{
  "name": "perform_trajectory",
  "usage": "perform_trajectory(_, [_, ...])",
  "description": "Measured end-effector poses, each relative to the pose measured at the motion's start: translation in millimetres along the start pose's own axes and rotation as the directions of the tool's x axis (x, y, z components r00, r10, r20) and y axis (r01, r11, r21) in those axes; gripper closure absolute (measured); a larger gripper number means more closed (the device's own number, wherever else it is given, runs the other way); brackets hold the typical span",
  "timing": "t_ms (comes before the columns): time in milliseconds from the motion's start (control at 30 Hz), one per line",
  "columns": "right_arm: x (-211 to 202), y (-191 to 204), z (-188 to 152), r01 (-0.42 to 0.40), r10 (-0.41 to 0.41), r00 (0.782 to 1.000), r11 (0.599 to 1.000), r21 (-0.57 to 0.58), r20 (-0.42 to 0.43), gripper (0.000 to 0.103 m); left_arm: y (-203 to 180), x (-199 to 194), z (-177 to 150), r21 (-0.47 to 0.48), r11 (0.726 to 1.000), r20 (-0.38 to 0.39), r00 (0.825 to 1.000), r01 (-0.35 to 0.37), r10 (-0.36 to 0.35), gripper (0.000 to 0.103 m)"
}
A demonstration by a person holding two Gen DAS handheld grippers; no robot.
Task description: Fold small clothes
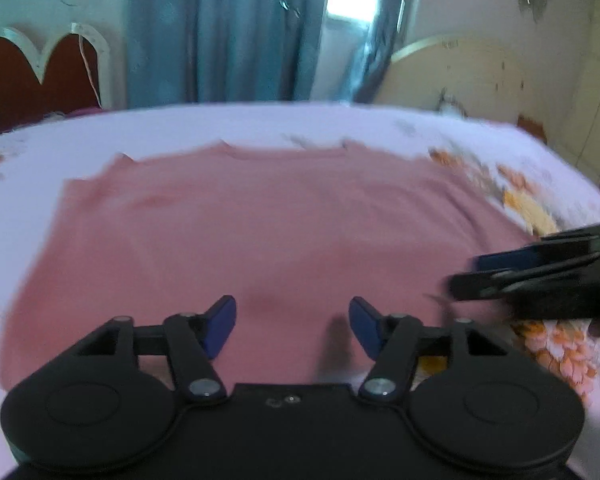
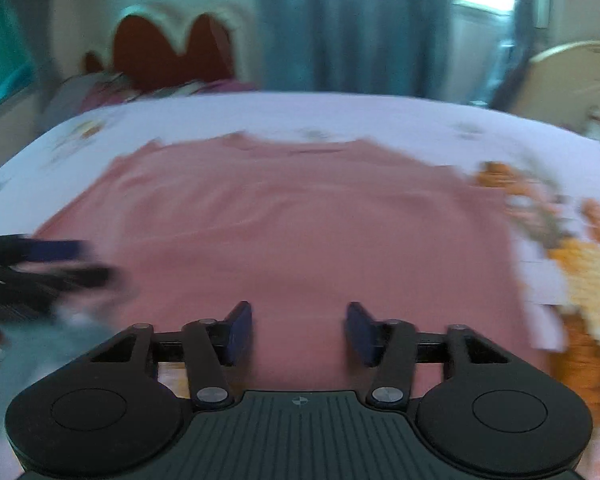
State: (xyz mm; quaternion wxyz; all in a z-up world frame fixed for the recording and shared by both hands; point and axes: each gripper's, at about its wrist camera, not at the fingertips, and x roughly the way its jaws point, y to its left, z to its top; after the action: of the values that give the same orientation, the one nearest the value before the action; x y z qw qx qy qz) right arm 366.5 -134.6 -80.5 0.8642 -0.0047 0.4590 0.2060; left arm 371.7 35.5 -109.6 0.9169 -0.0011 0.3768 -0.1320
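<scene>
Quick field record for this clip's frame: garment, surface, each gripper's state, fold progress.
garment: pink shirt, spread flat, neckline at the far edge
surface: bed sheet, pale with orange flower print
left gripper: open, nothing between the pads, over the shirt's near edge
right gripper: open, nothing between the pads, over the shirt's near edge
fold progress: no fold visible yet
background: blue curtain, red headboard
image quality: motion blur in both views

The shirt (image 1: 260,232) lies flat on the bed (image 1: 180,124), collar at 12 o'clock. Curtains (image 1: 228,28) hang behind; a headboard (image 1: 40,76) stands at 10 o'clock.
</scene>
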Motion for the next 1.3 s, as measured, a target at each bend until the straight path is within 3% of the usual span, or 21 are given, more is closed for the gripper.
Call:
perform_trajectory(100, [20.7, 11.8, -10.6, 0.006, -0.007, 0.998, 1.000, -0.009, -0.060, 0.071, -3.1, 15.1, -8.4, -0.040, 0.999, -0.044, 0.999, -0.026, 0.024, 0.044])
perform_trajectory(233, [11.4, -4.1, -15.7, 0.024, -0.024, 0.999, 1.000, -0.001, -0.037, 0.071, 15.6, 0.0, -15.7, -0.049, 0.996, -0.038, 0.997, -0.071, 0.070, 0.044])
perform_trajectory(367, [-15.5, -58.9, -25.0, 0.170, -0.173, 0.985, 0.977, 0.128, 0.011, 0.071, 61.9, -15.6, -22.6, -0.122, 0.981, -0.029, 0.989, -0.149, 0.147, 0.046])
perform_trajectory(467, [-9.5, -99.4, -36.9, 0.224, -0.215, 0.975, 0.949, 0.221, -0.062, 0.071, 88.8, -22.3, -25.6, -0.170, 0.969, -0.029, 0.984, -0.178, 0.175, 0.049])
perform_trajectory(633, [-35.3, -117.6, -47.6, 0.242, -0.249, 0.969, 0.943, 0.231, 0.001, 0.071, 104.1, -22.0, -25.1, -0.185, 0.958, -0.030, 0.976, -0.218, 0.217, 0.049])
perform_trajectory(700, [-24.7, -128.0, -51.1, 0.244, -0.236, 0.970, 0.940, 0.239, -0.062, 0.072, 107.4, -25.3, -25.9, -0.193, 0.958, -0.025, 0.977, -0.213, 0.212, 0.049])
perform_trajectory(767, [-33.1, -126.6, -46.1, 0.240, -0.234, 0.971, 0.942, 0.235, -0.053, 0.071, 107.6, -28.8, -24.6, -0.185, 0.958, -0.021, 0.975, -0.220, 0.220, 0.049])
perform_trajectory(833, [-48.1, -122.2, -46.1, 0.228, -0.237, 0.972, 0.945, 0.236, 0.010, 0.071, 107.6, -27.6, -25.7, -0.179, 0.958, -0.030, 0.974, -0.224, 0.223, 0.049])
perform_trajectory(933, [-27.3, -128.7, -49.8, 0.241, -0.229, 0.970, 0.944, 0.225, -0.077, 0.072, 103.4, -26.0, -26.9, -0.181, 0.955, -0.033, 0.972, -0.236, 0.234, 0.049])
perform_trajectory(1067, [-41.1, -123.6, -49.0, 0.221, -0.229, 0.973, 0.943, 0.250, 0.001, 0.071, 100.7, -29.3, -26.6, -0.178, 0.953, -0.039, 0.970, -0.244, 0.241, 0.049])
perform_trajectory(1167, [-26.7, -125.5, -54.2, 0.239, -0.231, 0.971, 0.946, 0.220, -0.058, 0.071, 100.1, -28.8, -29.1, -0.172, 0.954, -0.045, 0.969, -0.246, 0.242, 0.049])
perform_trajectory(1300, [-35.1, -124.6, -51.0, 0.231, -0.236, 0.972, 0.944, 0.234, -0.007, 0.071, 100.0, -28.8, -29.2, -0.168, 0.954, -0.047, 0.969, -0.247, 0.243, 0.049])
